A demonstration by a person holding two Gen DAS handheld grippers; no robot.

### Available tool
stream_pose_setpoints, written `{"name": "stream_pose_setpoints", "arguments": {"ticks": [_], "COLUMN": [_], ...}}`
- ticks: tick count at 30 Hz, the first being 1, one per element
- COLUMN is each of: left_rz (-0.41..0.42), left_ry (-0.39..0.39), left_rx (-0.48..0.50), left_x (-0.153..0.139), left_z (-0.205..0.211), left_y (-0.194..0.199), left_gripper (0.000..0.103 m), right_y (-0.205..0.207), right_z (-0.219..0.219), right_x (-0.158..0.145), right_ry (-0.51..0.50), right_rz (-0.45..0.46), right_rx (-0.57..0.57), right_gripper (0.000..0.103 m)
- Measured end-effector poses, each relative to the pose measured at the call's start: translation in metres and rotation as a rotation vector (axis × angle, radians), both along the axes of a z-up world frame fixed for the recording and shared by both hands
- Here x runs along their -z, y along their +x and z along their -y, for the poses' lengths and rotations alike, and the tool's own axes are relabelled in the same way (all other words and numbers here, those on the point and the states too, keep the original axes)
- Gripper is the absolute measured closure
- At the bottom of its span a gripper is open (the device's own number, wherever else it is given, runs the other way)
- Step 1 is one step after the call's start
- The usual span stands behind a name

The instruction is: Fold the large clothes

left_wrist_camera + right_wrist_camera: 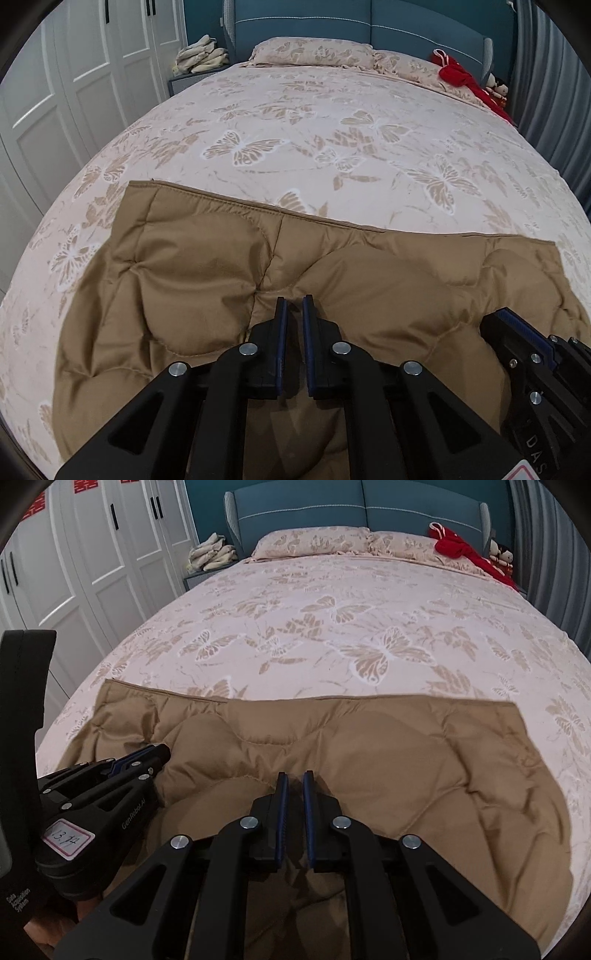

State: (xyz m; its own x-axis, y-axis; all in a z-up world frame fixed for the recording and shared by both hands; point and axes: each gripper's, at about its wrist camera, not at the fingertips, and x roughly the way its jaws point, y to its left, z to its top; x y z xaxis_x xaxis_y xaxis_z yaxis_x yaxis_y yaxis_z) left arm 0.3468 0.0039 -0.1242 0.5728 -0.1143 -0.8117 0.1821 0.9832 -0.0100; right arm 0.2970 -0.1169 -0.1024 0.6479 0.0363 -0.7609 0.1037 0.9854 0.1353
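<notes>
A large tan quilted garment (192, 280) lies spread flat on the near part of the bed, also in the right wrist view (388, 760). My left gripper (294, 301) hovers over its middle with jaws a narrow gap apart and nothing between them. My right gripper (295, 775) is the same, narrowly open and empty, above the garment's centre. Each gripper shows in the other's view: the right one at the lower right (517, 325), the left one at the lower left (147, 757).
The bed (332, 122) has a pink butterfly-print cover, pillows (314, 51) and a blue headboard. A red cloth (465, 77) and small dolls lie at the far right. Folded cloths (201, 55) sit on a nightstand. White wardrobes (74, 74) stand left, a curtain right.
</notes>
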Motion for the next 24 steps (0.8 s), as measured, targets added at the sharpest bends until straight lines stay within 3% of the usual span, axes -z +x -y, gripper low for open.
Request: {"name": "stream_pose_setpoints", "arguments": {"ticks": [10, 24], "left_rz": [0.031, 0.074], "left_ry": [0.043, 0.082], "left_rx": [-0.001, -0.009], "left_x": [0.019, 0.036], "left_z": [0.011, 0.02], "left_y": [0.001, 0.001], "left_gripper": [0.1, 0.101], "right_y": [0.007, 0.009], "right_z": [0.004, 0.005], "right_x": [0.029, 0.048], "right_ry": [0.023, 0.024], "right_rz": [-0.014, 0.0], "right_rx": [0.014, 0.028], "right_gripper": [0.099, 0.1]}}
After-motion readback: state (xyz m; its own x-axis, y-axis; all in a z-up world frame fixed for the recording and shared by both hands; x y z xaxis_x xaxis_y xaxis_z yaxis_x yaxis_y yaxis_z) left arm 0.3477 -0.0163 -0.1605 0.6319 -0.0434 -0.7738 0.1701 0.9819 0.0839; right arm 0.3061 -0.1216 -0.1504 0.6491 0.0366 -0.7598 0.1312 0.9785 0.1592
